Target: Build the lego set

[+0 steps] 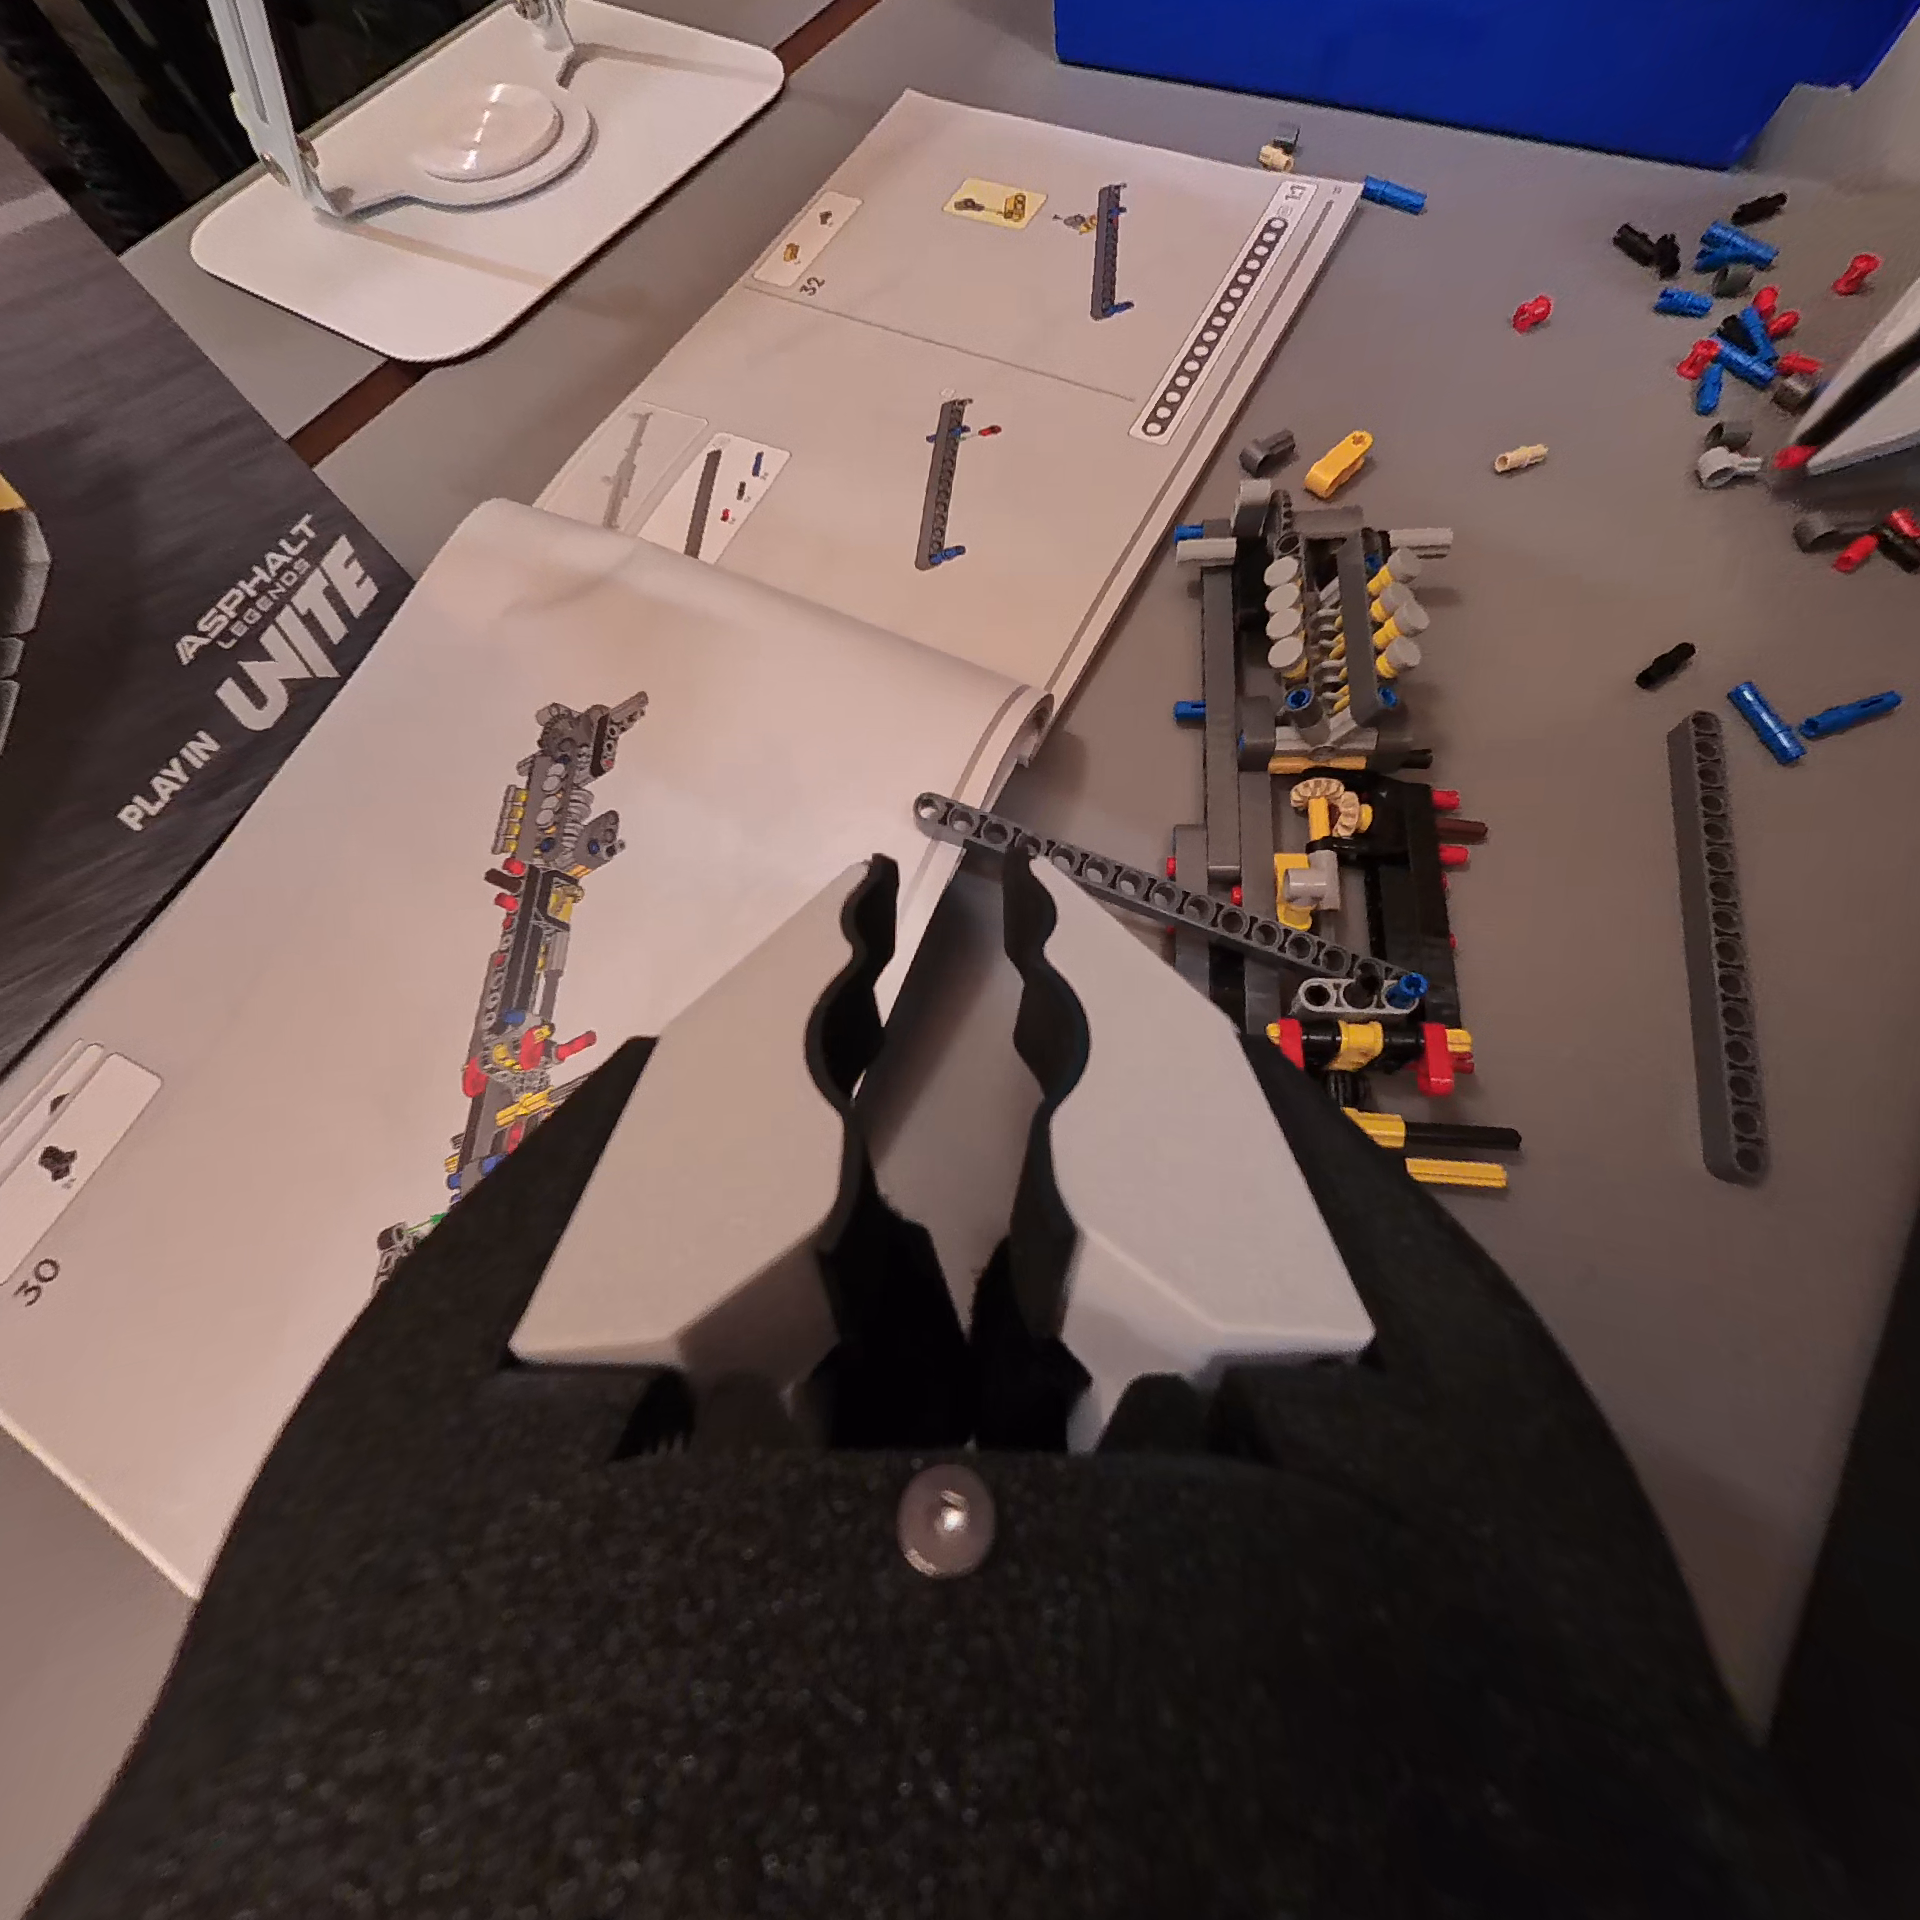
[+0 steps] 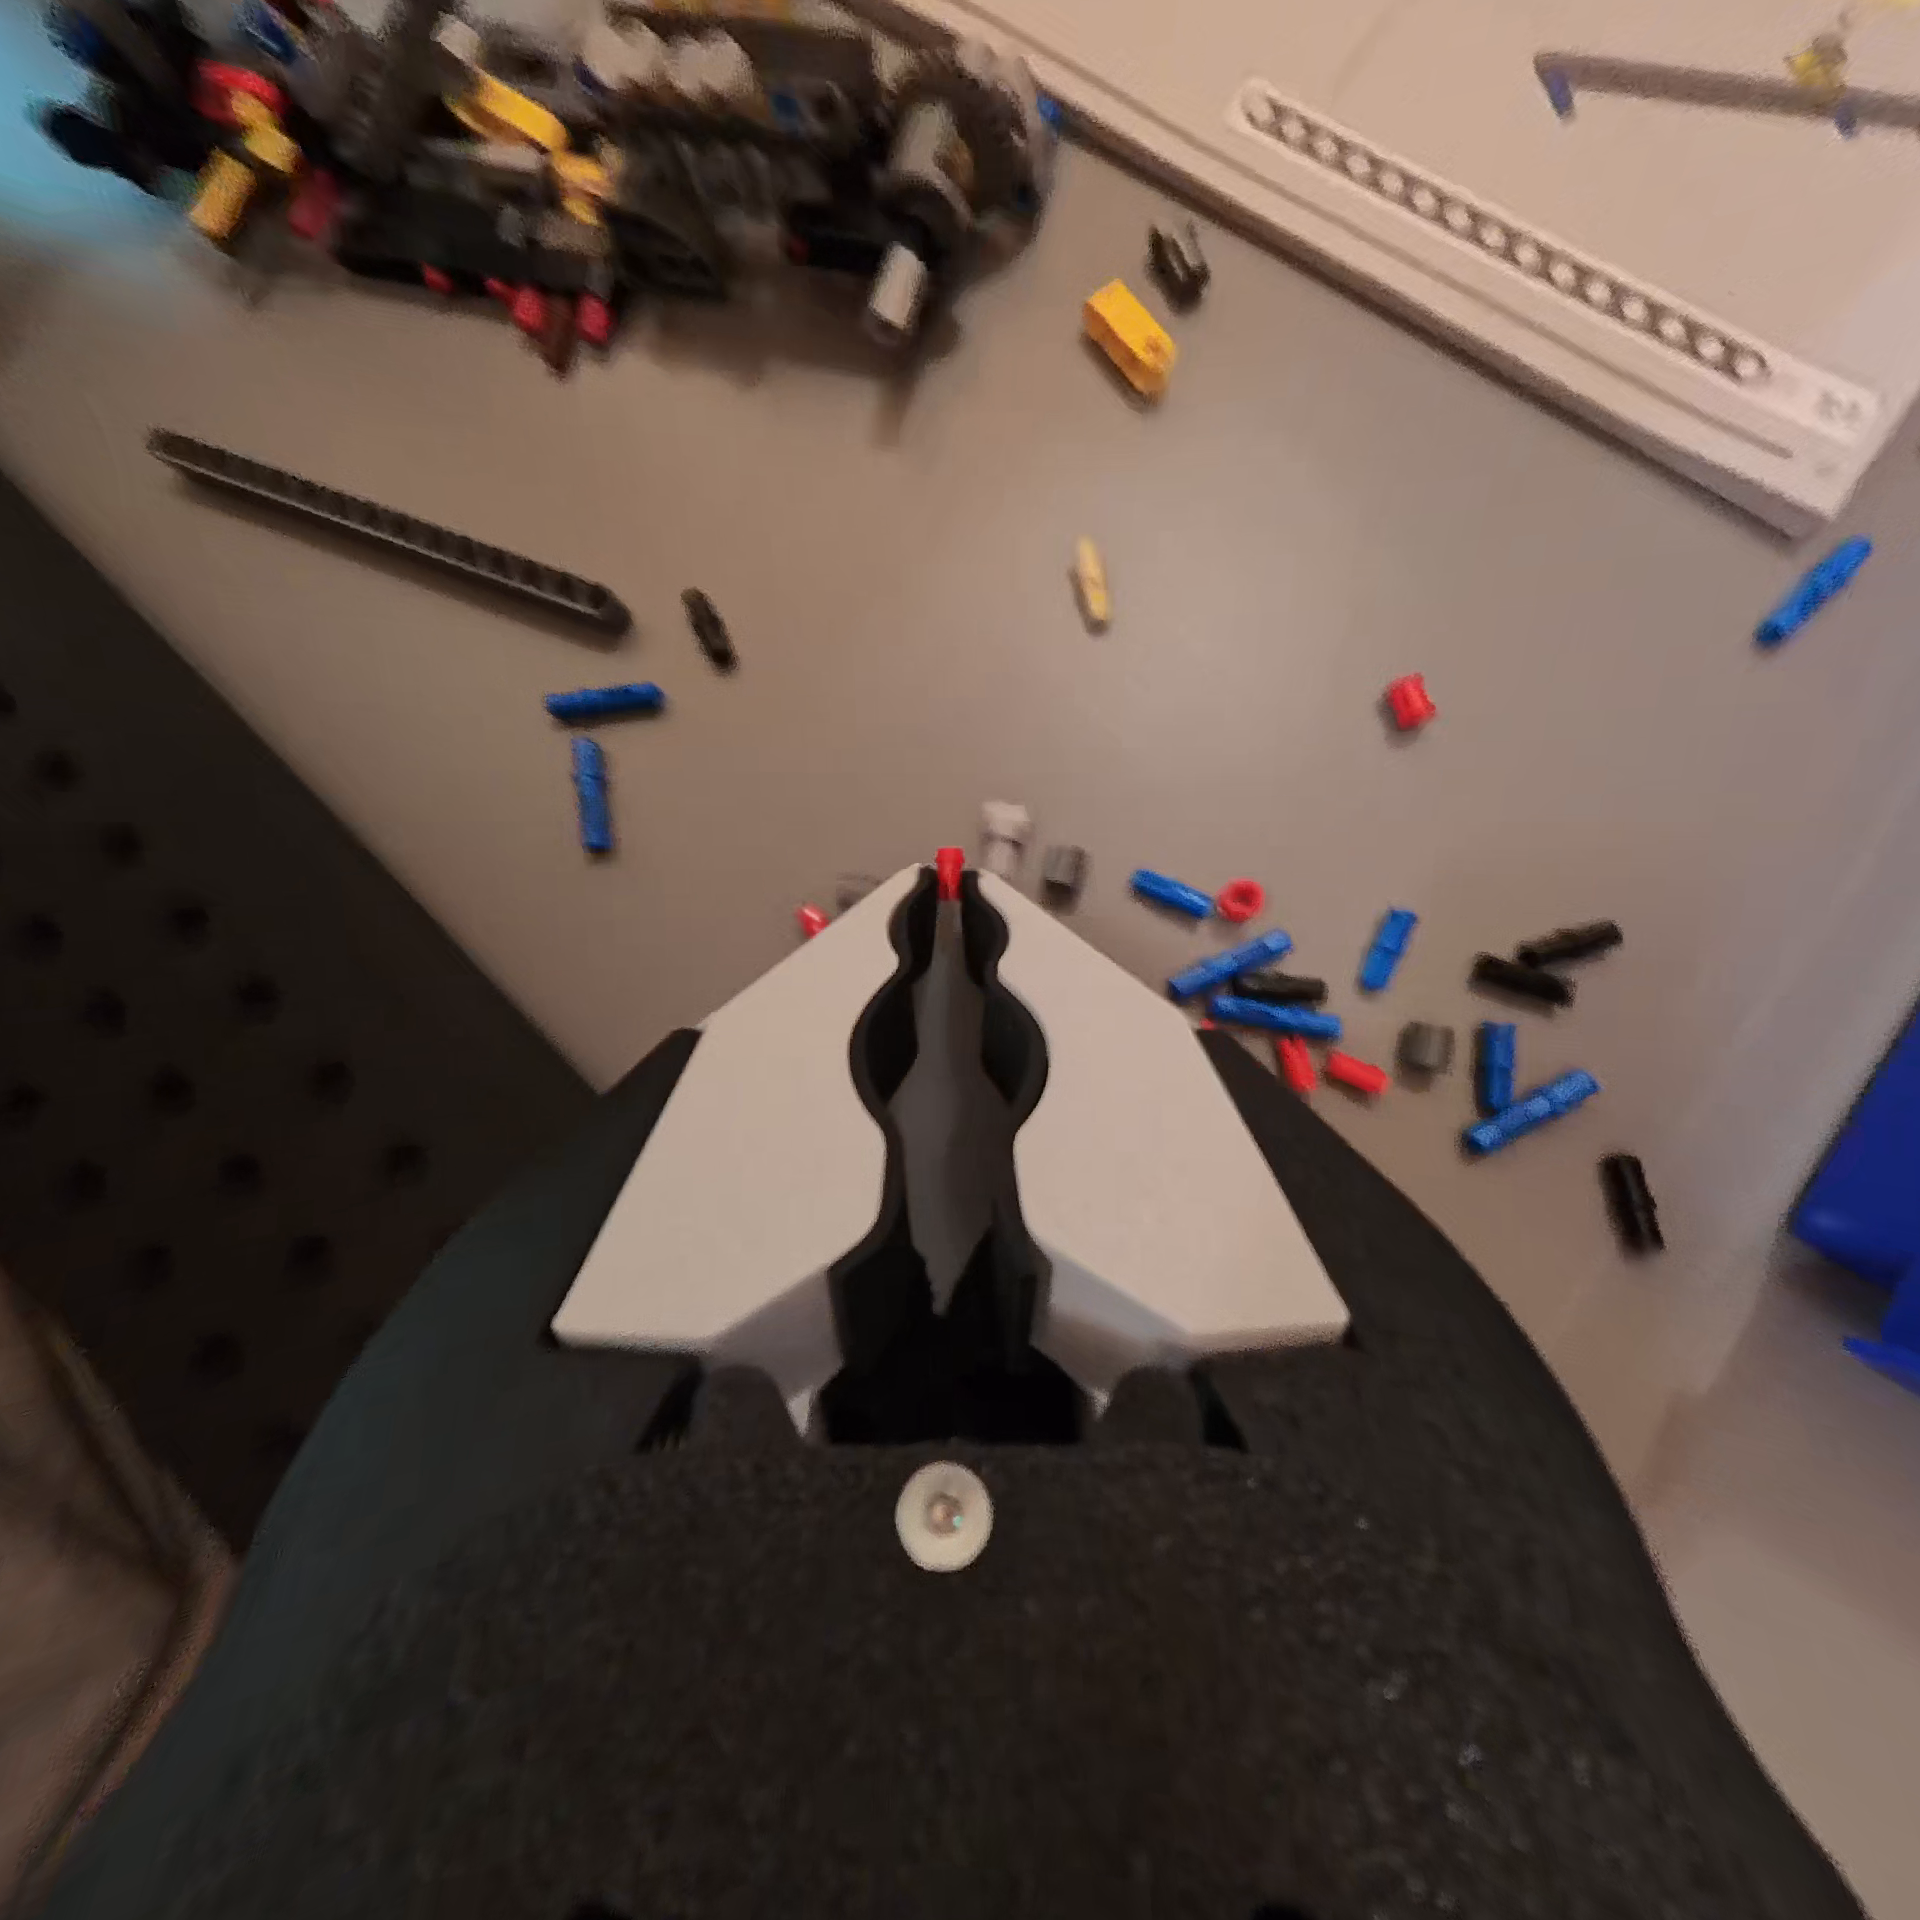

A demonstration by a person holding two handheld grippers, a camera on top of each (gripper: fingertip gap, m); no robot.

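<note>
Right gripper (image 2: 945,883) is clenched on a small red pin (image 2: 947,869), pinched at the very fingertips so most of the pin sticks out free; likely so the exposed end can go into a beam hole. It hangs above the loose pile of blue, black and red pins (image 2: 1340,997) on the grey table (image 2: 935,623); the view is motion-blurred.

Left gripper (image 1: 940,883) is released, jaws parted with nothing between them, tips hovering over the near end of a long grey beam (image 1: 1164,899). That beam lies slanted, 1 end by the curled page edge of the instruction booklet (image 1: 727,675), the other resting on the half-built chassis (image 1: 1320,810), with a blue pin (image 1: 1408,982) at that far end. Looks staged to steady the beam while the red pin goes in.

A 2nd long grey beam (image 1: 1720,945) lies flat on the table, well apart to the right of the chassis, parked for later. The booklet is spread open beside the build, so the beam steps stay readable. A yellow connector (image 1: 1340,460) sits just beyond the chassis. A blue bin (image 1: 1455,62) is at the far edge.

Judgement: mid pin-into-beam step, the set far from done.
</note>
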